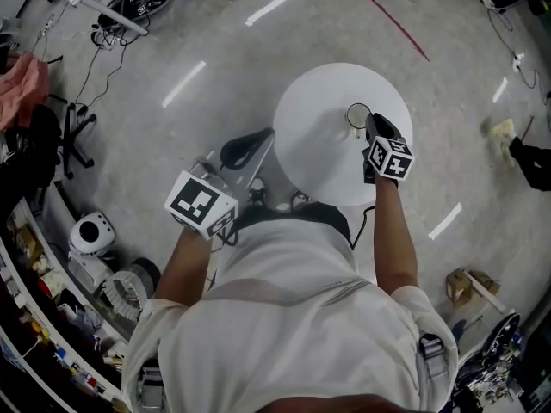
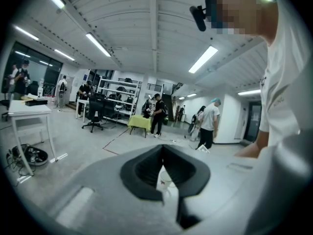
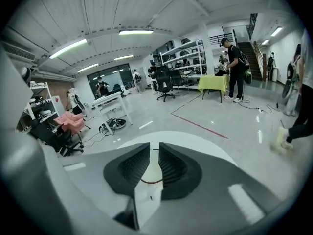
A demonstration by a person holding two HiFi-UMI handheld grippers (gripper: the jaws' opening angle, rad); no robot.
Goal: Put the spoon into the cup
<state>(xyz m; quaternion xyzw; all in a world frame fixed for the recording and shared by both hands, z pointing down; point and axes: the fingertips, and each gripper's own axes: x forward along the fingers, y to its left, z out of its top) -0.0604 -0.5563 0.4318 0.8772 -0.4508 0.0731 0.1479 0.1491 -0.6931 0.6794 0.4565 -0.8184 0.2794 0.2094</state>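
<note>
A pale cup [image 1: 357, 114] with a dark rim stands on the round white table [image 1: 318, 157], towards its far side. My right gripper [image 1: 372, 127] hovers at the cup's near right edge. In the right gripper view its jaws stand a narrow slit apart, the cup's rim [image 3: 151, 181] curves just beneath them, and a pale thin thing fills the slit, which I take for the spoon [image 3: 154, 163]; little of it shows. My left gripper [image 1: 245, 147] hangs off the table's left edge with its jaw tips touching and nothing in them. The cup [image 2: 165, 176] shows small through the hollow below them.
The table stands on a grey floor with a red line [image 1: 383, 15] beyond it. Shelves and clutter [image 1: 52, 274] run along the left, with a black chair base [image 1: 69, 136] there. Several people stand far off in the hall [image 2: 210, 124].
</note>
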